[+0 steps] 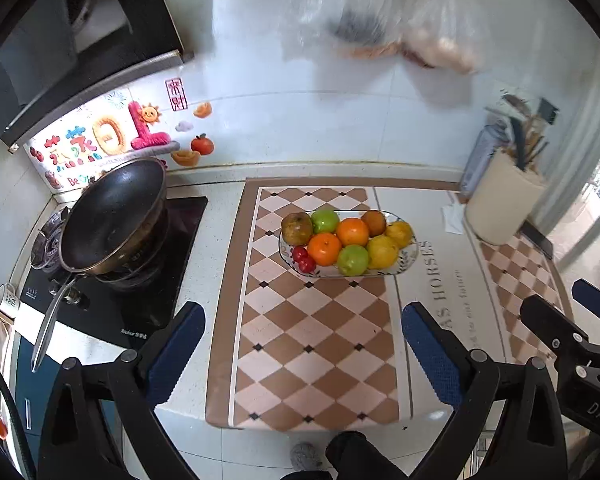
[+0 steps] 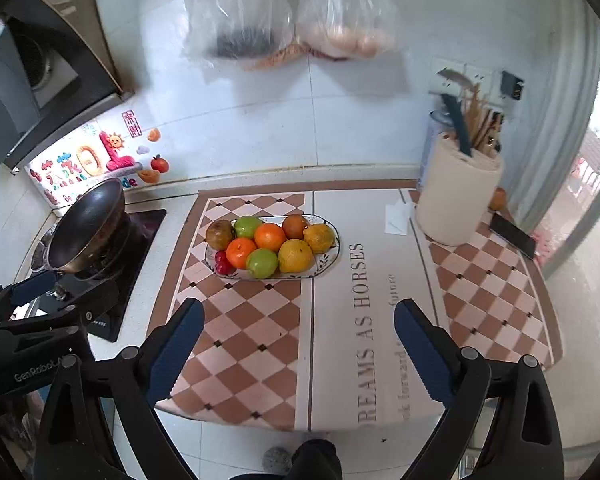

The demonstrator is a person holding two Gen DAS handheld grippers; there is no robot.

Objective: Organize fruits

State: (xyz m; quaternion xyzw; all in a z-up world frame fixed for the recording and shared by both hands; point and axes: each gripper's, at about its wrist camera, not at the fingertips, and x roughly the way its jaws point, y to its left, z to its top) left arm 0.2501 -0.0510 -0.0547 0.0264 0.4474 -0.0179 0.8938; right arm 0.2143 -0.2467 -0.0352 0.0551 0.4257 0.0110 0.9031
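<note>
An oval patterned plate (image 1: 405,261) (image 2: 327,261) stands on the checkered counter mat, heaped with fruit: two oranges (image 1: 325,248) (image 2: 241,252), two green apples (image 1: 353,260) (image 2: 262,263), yellow fruit (image 1: 382,251) (image 2: 296,255), brown fruit (image 1: 297,229) (image 2: 219,234) and red cherries (image 1: 303,259) (image 2: 221,263). My left gripper (image 1: 302,320) is open and empty, held back above the mat's front part. My right gripper (image 2: 299,316) is open and empty, to the right of the left one. Each shows at the edge of the other's view.
A black wok (image 1: 112,220) (image 2: 86,226) sits on the stove at left. A cream utensil holder (image 1: 504,204) (image 2: 456,196) stands at back right, with a white paper (image 2: 398,218) and a dark phone (image 2: 514,236) near it. Plastic bags (image 2: 292,12) hang on the wall.
</note>
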